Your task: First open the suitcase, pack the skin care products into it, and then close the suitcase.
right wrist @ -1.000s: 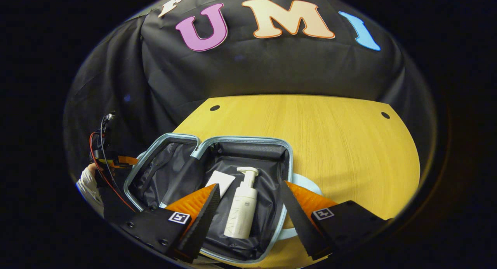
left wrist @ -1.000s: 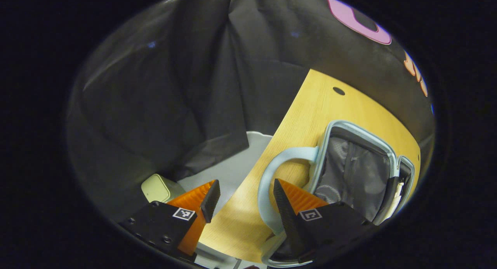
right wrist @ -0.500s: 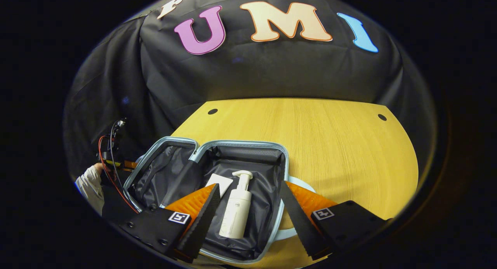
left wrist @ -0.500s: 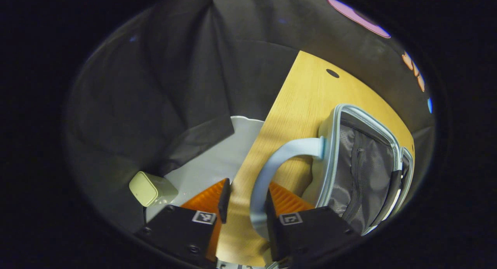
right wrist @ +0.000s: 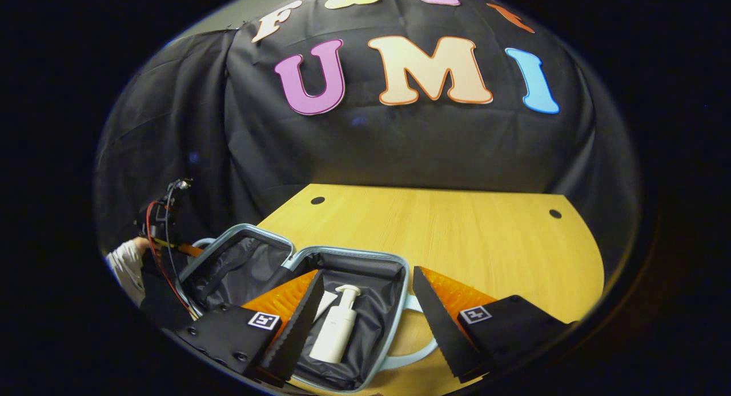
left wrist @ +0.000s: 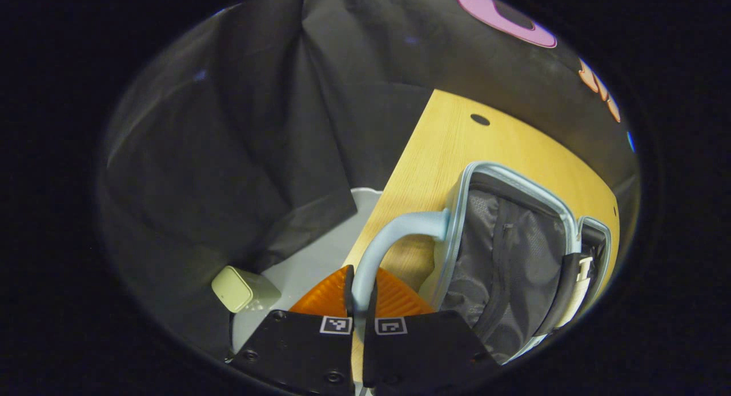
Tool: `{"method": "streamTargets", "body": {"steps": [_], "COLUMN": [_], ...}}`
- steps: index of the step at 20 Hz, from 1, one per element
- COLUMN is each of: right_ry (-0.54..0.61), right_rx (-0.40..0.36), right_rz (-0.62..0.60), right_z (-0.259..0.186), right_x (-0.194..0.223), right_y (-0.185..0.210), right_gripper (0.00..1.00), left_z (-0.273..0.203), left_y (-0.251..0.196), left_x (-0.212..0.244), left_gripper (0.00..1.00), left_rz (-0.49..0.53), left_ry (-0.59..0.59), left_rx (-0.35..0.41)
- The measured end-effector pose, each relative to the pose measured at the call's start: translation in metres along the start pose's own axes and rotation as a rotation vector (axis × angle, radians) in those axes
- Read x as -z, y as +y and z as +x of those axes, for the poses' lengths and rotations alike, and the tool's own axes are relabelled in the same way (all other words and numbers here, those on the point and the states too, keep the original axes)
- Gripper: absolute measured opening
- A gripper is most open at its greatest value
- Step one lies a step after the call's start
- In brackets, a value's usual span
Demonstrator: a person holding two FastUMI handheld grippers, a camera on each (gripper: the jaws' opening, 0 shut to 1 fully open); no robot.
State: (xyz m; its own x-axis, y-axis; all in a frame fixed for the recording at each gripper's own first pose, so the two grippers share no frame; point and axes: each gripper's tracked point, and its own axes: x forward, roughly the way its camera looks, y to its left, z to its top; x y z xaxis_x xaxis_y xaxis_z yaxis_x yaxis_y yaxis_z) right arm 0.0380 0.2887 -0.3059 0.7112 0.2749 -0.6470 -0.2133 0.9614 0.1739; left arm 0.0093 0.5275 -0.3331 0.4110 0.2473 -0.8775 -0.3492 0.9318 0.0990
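**Lid handle gripped for closing**

With the skin care products packed, the suitcase (right wrist: 342, 322) lay open on the wooden table (right wrist: 457, 230), its dark lined base holding a white pump bottle (right wrist: 337, 330) beside a flat white tube (right wrist: 325, 302). The left gripper (left wrist: 361, 296), whose jaws had stood spread around the pale blue handle (left wrist: 388, 236) a second earlier, had pinched it between both fingers, and the mesh-lined lid (left wrist: 502, 259) had begun to tilt. This suggested that closing was the step in hand. The right gripper (right wrist: 365, 322) hovered above the base, jaws spread and empty. A small pale box (left wrist: 240, 287) lay off the table. Print on the bottle was too small to read.
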Motion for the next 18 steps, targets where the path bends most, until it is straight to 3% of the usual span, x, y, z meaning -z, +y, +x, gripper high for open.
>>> {"method": "streamTargets", "body": {"steps": [4,9,18], "right_ry": [-0.023,-0.057,-0.139], "right_rx": [-0.025,-0.060,-0.071], "right_rz": [-0.023,-0.028,-0.036], "right_z": [-0.014,-0.033,-0.067], "right_x": [-0.003,-0.011,-0.033], "right_y": [-0.007,-0.016,-0.042], "right_gripper": [0.98,0.98,0.98], "left_z": [-0.054,-0.124,-0.205], "left_y": [-0.018,-0.061,-0.154], "left_x": [-0.029,-0.063,-0.078], "left_gripper": [0.00,0.00,0.00], "left_rz": [0.011,0.105,0.229], "left_ry": [-0.097,-0.228,-0.356], "left_rx": [0.003,0.053,0.140]}}
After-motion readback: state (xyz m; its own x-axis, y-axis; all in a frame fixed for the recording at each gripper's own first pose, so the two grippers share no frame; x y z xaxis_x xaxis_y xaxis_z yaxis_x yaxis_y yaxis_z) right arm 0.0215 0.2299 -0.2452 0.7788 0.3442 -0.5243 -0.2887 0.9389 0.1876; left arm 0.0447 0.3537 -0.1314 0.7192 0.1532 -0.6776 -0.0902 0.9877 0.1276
